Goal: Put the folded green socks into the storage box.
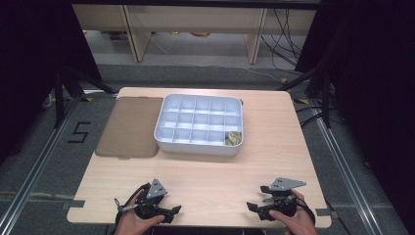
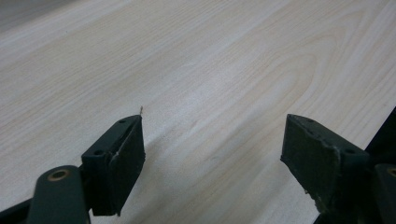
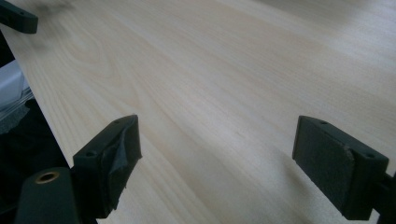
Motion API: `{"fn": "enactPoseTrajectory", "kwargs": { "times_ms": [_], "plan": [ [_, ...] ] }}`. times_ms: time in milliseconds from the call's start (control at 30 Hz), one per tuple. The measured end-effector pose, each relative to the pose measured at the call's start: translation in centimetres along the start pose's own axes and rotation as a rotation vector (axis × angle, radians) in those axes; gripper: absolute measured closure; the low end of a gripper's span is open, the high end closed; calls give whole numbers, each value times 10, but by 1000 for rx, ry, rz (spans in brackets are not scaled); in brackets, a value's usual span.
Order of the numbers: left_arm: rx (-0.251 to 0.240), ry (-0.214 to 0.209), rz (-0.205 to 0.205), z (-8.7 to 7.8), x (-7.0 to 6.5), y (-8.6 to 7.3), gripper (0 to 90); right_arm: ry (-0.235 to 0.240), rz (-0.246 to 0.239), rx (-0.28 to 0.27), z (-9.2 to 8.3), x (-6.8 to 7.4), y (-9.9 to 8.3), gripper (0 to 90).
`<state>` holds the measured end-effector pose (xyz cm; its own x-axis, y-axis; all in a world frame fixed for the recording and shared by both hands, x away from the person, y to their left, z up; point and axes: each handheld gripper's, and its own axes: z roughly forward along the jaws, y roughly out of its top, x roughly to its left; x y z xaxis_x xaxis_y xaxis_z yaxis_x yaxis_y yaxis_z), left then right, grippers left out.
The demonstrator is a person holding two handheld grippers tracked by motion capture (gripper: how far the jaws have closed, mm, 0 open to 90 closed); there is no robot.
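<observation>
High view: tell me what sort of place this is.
Probably a lab or recording workstation: a wooden table on a grey floor with metal floor rails, a taped number 5, and loose cables behind.

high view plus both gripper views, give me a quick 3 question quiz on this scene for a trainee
1. True or false: the white divided tray sits at the near edge of the table, between the two grippers.
2. Multiple choice: which compartment holds the small yellowish items? A) far left corner B) middle C) near right corner
3. Fill in: the jaws of the left gripper and the right gripper stand ____, with bare wood between them.

Key:
1. False. It sits toward the far side, beside a brown flat mat.
2. C
3. open
</observation>
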<state>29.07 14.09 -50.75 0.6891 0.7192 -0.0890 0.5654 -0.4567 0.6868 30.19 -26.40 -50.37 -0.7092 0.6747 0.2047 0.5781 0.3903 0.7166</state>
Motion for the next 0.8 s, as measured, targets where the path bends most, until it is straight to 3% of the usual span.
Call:
{"fn": "enactPoseTrajectory", "kwargs": {
  "times_ms": [33,67,100,133,167,267,300,333,467,533,633,700,800],
  "plan": [
    [1,0,1,0,0,0,206,-12,30,16,-1,4,-1,161],
    [0,1,1,0,0,0,206,-14,-14,4,0,1,-2,161],
    [0,1,1,0,0,0,206,-20,-25,5,0,2,-2,161],
    [-1,1,0,0,0,0,205,-8,15,14,0,5,-4,161],
    [2,2,4,0,0,0,205,-4,-24,7,0,3,-4,161],
    [-2,-1,0,0,0,0,204,-14,-20,10,1,4,-5,162],
    [-2,-2,-1,0,0,0,204,-7,3,16,1,6,-5,162],
    [-1,-1,-1,0,0,0,204,-10,-36,14,1,3,-5,161],
    [-1,-1,2,0,0,0,204,-13,-33,5,1,3,-5,161],
    [-2,-1,1,0,0,0,204,30,-34,14,2,1,-5,161],
    [-6,-6,-5,1,0,0,204,19,-36,14,2,1,-5,162],
    [-1,1,0,0,0,0,204,-13,-34,10,1,3,-5,161],
    [1,3,0,0,1,0,204,-5,-40,6,3,2,-5,162]
  ]
}}
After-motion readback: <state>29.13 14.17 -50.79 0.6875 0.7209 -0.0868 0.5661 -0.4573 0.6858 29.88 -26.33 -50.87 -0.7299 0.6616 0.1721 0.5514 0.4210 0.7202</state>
